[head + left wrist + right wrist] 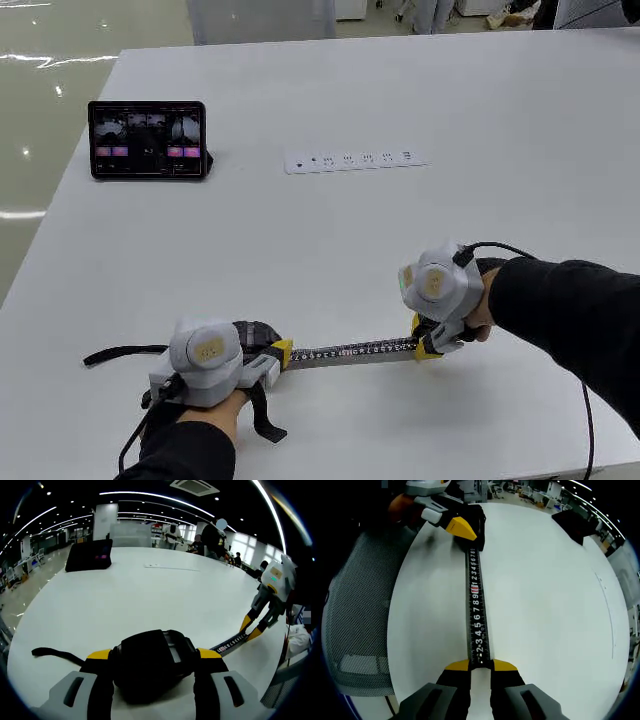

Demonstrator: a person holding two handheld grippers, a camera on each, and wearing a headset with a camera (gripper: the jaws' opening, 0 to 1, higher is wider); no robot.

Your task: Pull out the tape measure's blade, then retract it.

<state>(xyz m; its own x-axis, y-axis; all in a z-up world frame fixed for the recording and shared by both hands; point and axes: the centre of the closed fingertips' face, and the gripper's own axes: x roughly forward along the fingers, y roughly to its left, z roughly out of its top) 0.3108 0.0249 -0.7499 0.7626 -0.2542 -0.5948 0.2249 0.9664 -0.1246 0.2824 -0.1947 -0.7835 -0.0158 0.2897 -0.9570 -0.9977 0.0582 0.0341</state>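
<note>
1 tape measure (256,336) sits near the front edge of the white worktop (300,240), held at both ends. The left tongs (155,654) are closed around its black case (150,677). We judge this is to pin the case so it cannot slide as the blade comes out. The right tongs (480,666) are nipped shut on the free end of the blade (475,605), which runs straight along the worktop between the 2. We judge the pull partway done, with the retraction yet to come.

On the blade we read black figures 2 to 9, a red 10, then 1 to 9 again toward the case. We can read no maker's name. A black strap (120,353) trails from the case. Farther off lie a tablet (148,139) with a lit screen and a white power strip (355,160), whose markings are too small to read.
</note>
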